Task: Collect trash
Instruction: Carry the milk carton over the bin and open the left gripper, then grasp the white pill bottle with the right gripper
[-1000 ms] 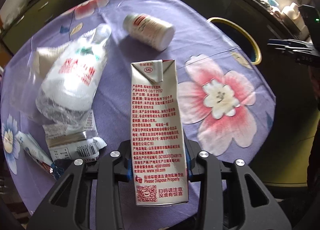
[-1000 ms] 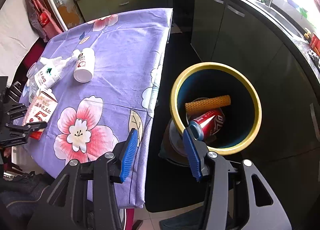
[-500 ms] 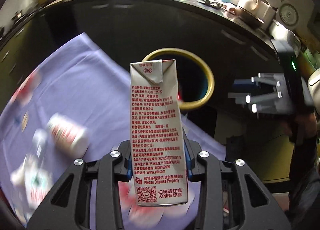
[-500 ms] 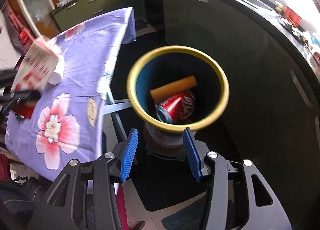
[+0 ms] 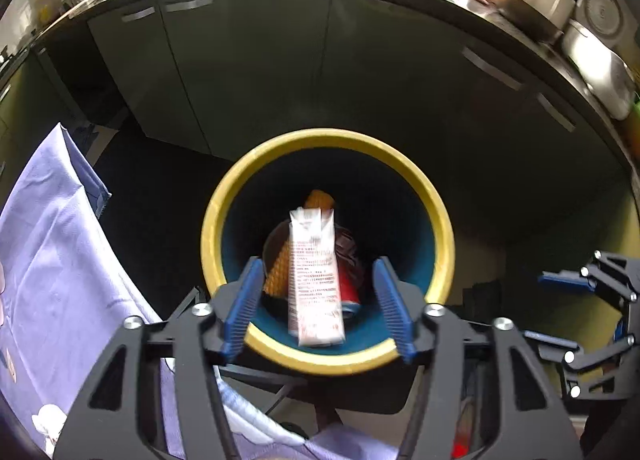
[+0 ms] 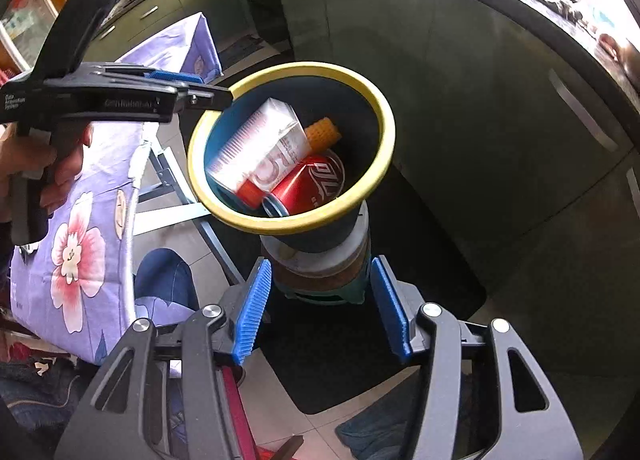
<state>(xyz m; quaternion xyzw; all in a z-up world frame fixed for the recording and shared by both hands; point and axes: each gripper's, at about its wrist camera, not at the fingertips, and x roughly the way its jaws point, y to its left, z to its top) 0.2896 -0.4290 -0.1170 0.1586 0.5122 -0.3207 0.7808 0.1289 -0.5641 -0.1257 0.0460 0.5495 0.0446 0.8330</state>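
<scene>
Blurred carton [image 5: 316, 280] in bin [image 5: 440, 220], can [image 6: 308, 184] part-hidden.

The bin's [image 6: 390, 132] mouth is open from above, though a carton [image 6: 260, 144], can [image 6: 308, 184] and orange roll [image 6: 322, 132] crowd inside. The bench [image 6: 84, 228] hems its left; cabinets [image 6: 460, 72] stand behind.

Carton [image 5: 316, 276] motion-blurred, print unreadable; hides most of can [image 5: 349, 280] below.

Left claw [image 5: 316, 310] just opened, right claw [image 6: 320, 310] empty, opening
</scene>
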